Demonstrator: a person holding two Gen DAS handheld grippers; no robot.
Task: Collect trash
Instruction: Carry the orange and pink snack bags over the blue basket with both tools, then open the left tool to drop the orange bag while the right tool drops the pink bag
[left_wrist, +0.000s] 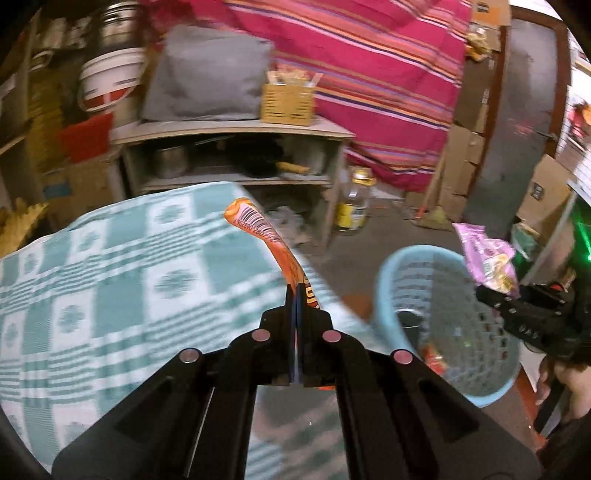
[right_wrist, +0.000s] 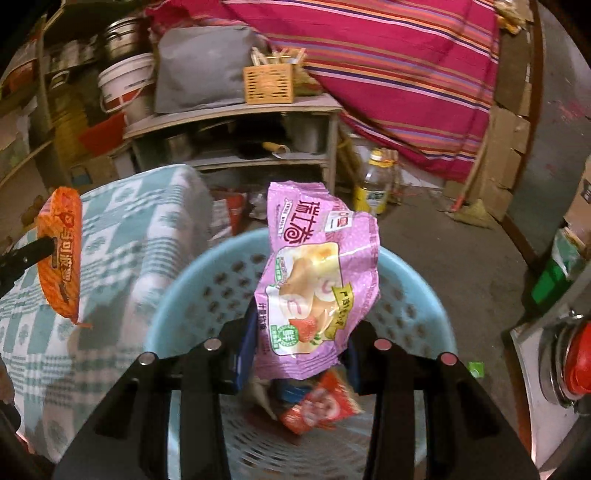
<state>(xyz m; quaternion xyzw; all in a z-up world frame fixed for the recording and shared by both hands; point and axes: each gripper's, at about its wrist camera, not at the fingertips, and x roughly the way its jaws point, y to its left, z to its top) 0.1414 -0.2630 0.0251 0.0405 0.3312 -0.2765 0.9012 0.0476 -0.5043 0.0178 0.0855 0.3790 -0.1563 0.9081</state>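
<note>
My left gripper is shut on an orange snack wrapper and holds it above the checked tablecloth's right edge; that wrapper also shows at the left of the right wrist view. My right gripper stands open over the light blue perforated basket, with a pink snack wrapper loose between its fingers. In the left wrist view the pink wrapper sits at the tip of the right gripper, over the basket. A red wrapper lies inside the basket.
A table with a green-white checked cloth stands left of the basket. Behind it is a shelf unit with pots, a woven box, a white bucket and a striped pink cloth. A yellow-capped bottle stands on the floor.
</note>
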